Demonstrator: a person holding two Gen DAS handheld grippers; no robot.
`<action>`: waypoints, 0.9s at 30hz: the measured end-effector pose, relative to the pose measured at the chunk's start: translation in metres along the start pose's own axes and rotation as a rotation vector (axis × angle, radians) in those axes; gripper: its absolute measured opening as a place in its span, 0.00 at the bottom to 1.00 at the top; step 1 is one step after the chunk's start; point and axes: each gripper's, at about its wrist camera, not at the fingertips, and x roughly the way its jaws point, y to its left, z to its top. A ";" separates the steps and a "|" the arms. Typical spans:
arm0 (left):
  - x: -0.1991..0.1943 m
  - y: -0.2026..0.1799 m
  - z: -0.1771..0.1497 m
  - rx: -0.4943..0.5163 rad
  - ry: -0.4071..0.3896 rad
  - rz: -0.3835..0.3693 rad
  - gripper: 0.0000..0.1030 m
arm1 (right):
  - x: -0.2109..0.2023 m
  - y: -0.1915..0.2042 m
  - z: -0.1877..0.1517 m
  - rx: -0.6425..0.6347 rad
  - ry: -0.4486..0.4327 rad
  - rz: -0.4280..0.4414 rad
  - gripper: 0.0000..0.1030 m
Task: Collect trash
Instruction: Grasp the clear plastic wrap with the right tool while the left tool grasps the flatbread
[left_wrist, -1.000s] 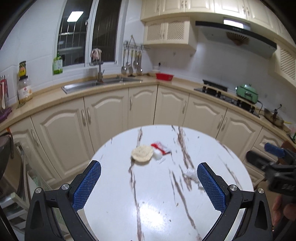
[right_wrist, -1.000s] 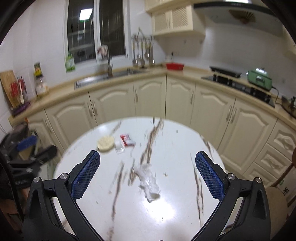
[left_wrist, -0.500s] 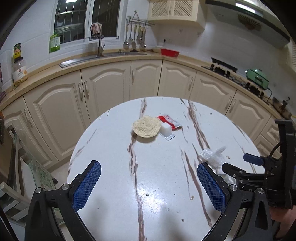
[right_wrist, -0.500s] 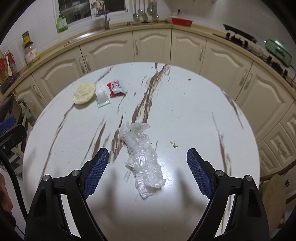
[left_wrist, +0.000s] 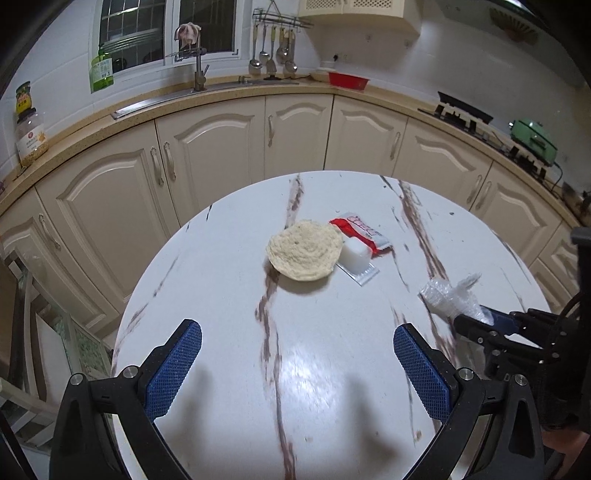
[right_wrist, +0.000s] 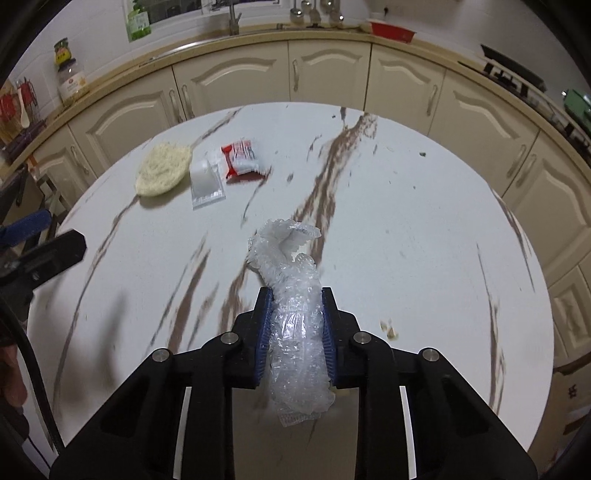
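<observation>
My right gripper (right_wrist: 295, 299) is shut on a crumpled clear plastic wrap (right_wrist: 291, 280) over the round white marble table (right_wrist: 424, 229). The wrap (left_wrist: 448, 295) also shows at the right in the left wrist view, in the right gripper (left_wrist: 480, 325). A round beige cracker (left_wrist: 304, 249), a small clear packet (left_wrist: 356, 258) and a red-and-white sachet (left_wrist: 360, 230) lie together on the table's far part. The same cracker (right_wrist: 162, 168), packet (right_wrist: 205, 181) and sachet (right_wrist: 242, 160) show in the right wrist view. My left gripper (left_wrist: 295, 354) is open and empty above the near table.
Cream cabinets (left_wrist: 207, 147) with a counter curve behind the table. A sink tap (left_wrist: 199, 72), a jar (left_wrist: 31, 129), a red bowl (left_wrist: 347, 79) and a stove (left_wrist: 465, 112) are on the counter. Crumbs (right_wrist: 388, 328) lie right of my right gripper.
My right gripper has moved down onto the plastic wrap and closed on it. My left gripper has come closer over the table and stays open.
</observation>
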 end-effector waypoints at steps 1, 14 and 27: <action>0.009 -0.002 0.005 0.003 0.002 0.005 0.99 | 0.000 -0.001 0.004 0.005 -0.007 0.006 0.23; 0.131 -0.035 0.062 0.121 0.075 0.060 0.99 | 0.023 -0.024 0.055 0.067 -0.038 0.054 0.23; 0.191 -0.036 0.081 0.166 0.086 -0.101 0.57 | 0.029 -0.029 0.059 0.087 -0.029 0.043 0.23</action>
